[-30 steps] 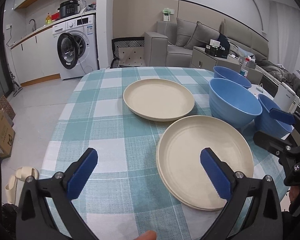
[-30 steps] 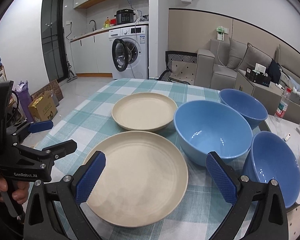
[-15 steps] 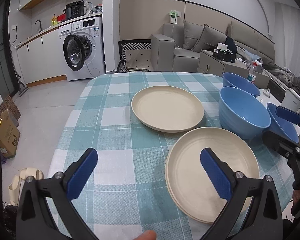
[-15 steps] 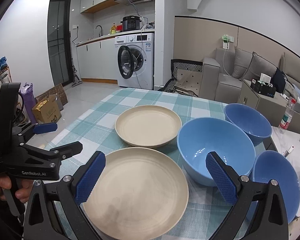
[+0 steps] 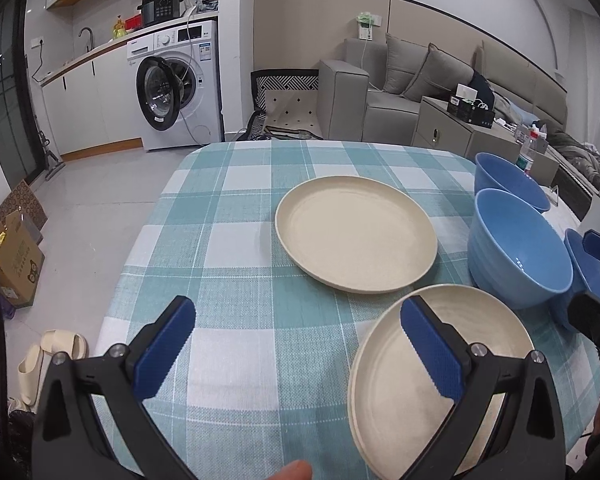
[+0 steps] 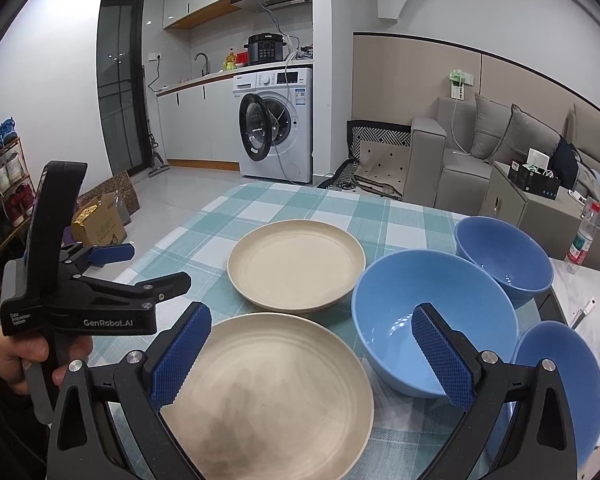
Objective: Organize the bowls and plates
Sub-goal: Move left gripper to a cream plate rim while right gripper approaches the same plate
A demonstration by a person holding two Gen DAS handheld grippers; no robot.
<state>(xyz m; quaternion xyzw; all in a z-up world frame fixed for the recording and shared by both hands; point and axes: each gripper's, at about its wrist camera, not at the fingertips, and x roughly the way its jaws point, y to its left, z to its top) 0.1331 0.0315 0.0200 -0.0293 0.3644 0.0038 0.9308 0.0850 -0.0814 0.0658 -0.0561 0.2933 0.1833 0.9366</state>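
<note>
While both claws [image 5: 298,354] [image 6: 306,354] gape, plates [image 6: 296,264] and bowls [image 6: 432,316] sit empty, unstacked.

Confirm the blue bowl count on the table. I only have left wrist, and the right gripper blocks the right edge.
Observer: Three. The near small bowl sits right of the big bowl, and the far small bowl is behind them.
Operator: Anything in the near one?
Observer: Nothing in the part that shows. A finger of the right gripper hides its left side.
Operator: Is that gripper holding anything?
Observer: No. It is open, one finger over the near plate and the other over the big bowl.
</note>
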